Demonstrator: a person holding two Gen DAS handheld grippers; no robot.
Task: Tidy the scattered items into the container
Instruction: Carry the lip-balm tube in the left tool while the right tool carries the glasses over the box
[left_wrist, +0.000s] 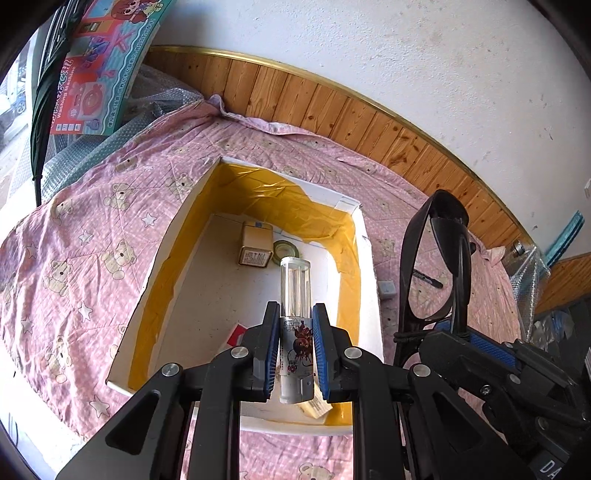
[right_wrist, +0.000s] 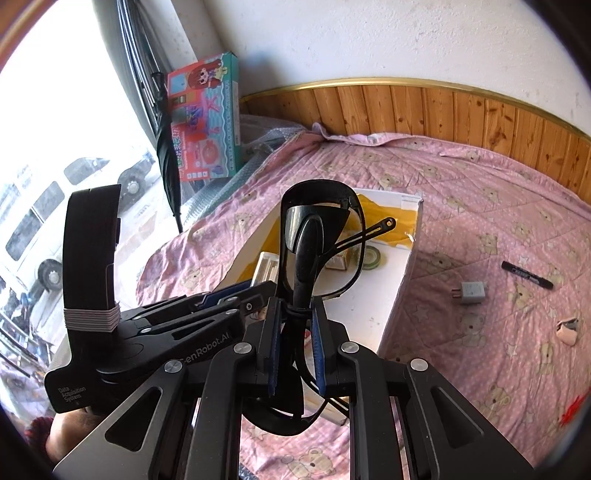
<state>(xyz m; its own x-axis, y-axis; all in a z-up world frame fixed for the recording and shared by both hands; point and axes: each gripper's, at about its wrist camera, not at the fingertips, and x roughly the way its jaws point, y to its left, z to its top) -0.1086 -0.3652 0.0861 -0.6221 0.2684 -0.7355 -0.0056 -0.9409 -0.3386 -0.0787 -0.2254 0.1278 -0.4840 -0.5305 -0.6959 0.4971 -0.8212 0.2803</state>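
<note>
My left gripper (left_wrist: 294, 350) is shut on a clear tube with a printed label (left_wrist: 294, 295), held over the open white box with yellow tape lining (left_wrist: 258, 184). Inside the box lie a small tan carton (left_wrist: 255, 243) and a tape roll (left_wrist: 286, 251). My right gripper (right_wrist: 294, 347) is shut on a pair of black glasses (right_wrist: 317, 236), held above the box's near right corner; the glasses (left_wrist: 436, 266) also show in the left wrist view. On the pink bedspread right of the box lie a grey charger plug (right_wrist: 471, 292), a black marker (right_wrist: 526, 275) and a small pink item (right_wrist: 569, 330).
The box (right_wrist: 400, 291) sits on a bed with a pink bear-print cover (left_wrist: 92, 240). A wooden panel wall (left_wrist: 332, 99) runs behind it. A colourful toy box (right_wrist: 205, 118) and a folded black umbrella (right_wrist: 168, 147) stand at the far left by a window.
</note>
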